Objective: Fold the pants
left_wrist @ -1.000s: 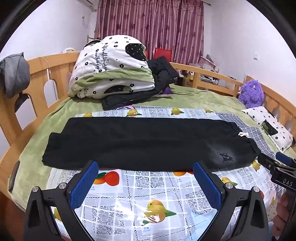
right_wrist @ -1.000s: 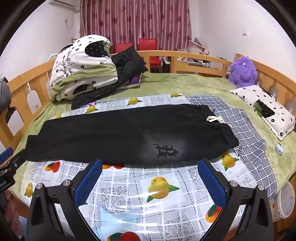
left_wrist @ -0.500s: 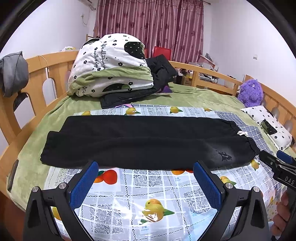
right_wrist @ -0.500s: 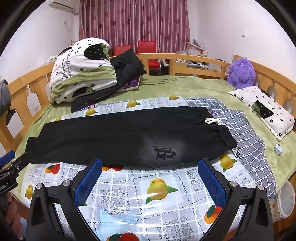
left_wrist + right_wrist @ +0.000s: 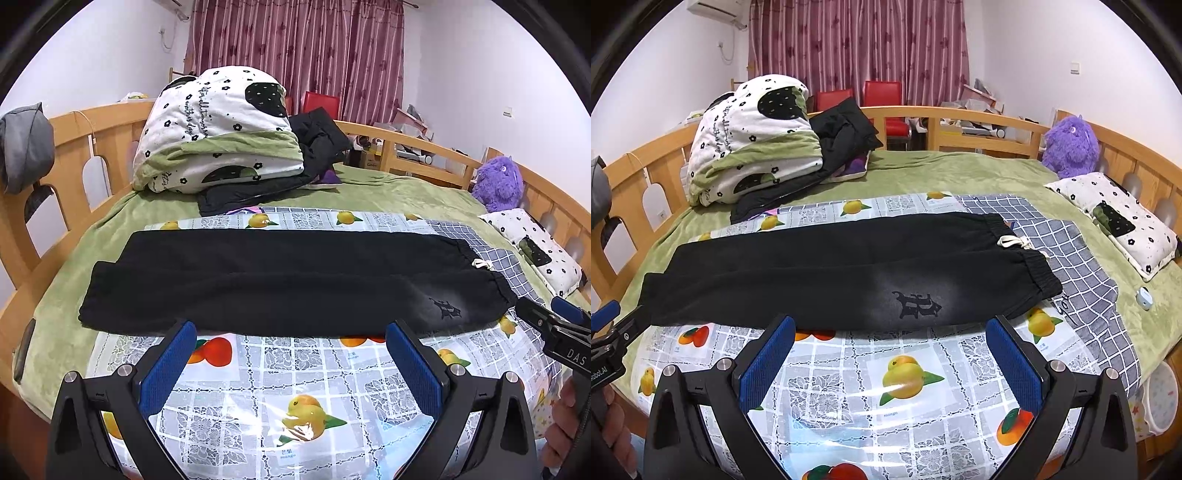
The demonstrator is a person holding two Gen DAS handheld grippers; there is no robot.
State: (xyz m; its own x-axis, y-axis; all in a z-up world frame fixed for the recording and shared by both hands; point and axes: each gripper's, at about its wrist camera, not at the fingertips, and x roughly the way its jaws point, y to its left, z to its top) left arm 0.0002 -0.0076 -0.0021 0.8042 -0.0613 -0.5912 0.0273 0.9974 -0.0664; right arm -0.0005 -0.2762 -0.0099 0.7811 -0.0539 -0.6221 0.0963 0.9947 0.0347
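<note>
The black pants [image 5: 291,280] are laid lengthwise across the middle of the frame on the fruit-print cloth [image 5: 295,373]. Soft, limp fabric is expected; the waistband [image 5: 1038,273] and cuffs would be gripped. The left gripper [image 5: 291,363] and right gripper [image 5: 888,363] are held wide apart, empty.

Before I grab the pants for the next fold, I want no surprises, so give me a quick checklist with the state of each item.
1. Left gripper open, empty: ok.
2. Right gripper open, empty: ok.
3. Black pants lie flat, legs stacked lengthwise: ok.
4. Both grippers short of the near edge, not touching cloth: ok.
5. Drawstring tucked in: not ok, it sticks out at the waistband.
6. Nothing caught beneath the pants: cannot tell.
</note>
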